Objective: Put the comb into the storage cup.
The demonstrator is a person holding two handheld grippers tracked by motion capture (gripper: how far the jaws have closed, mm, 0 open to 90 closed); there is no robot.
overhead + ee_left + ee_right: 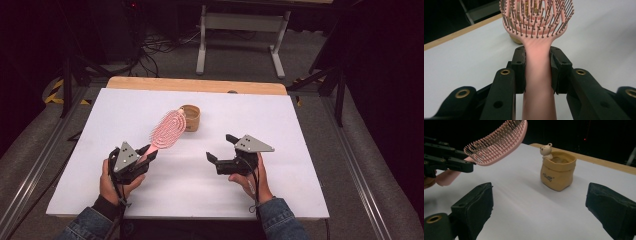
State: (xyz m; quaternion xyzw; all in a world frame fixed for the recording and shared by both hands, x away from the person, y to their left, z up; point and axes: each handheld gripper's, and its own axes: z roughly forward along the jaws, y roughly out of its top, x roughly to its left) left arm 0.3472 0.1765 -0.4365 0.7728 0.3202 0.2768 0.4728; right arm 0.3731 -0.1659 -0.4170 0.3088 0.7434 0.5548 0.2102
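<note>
The pink hairbrush (pixel 167 129) is smooth plastic with an oval, open-slotted head set with rows of thin, ball-tipped bristles, and a flattened handle that widens toward its end. Behind it stands a small tan pot (pixel 191 118), shaped like a soft crumpled sack with a rolled rim, printed lettering on its front and a tiny bear figure (pixel 546 150) peeping over its edge.

The bench (pixel 280 130) is covered by a matt white sheet, with a strip of pale wood showing along its far edge. Around it lies grey carpet with metal rails, cables and a light-coloured frame on feet, and the room beyond is dark.

The left gripper (pixel 148 156) has its jaws clamped on both sides of the brush handle, holding the brush lifted above the bench, its head angled toward the pot. The right gripper (pixel 221 148) hovers well apart to the side, its jaws spread wide with nothing between them, having just been opening; they face the pot from a distance.
</note>
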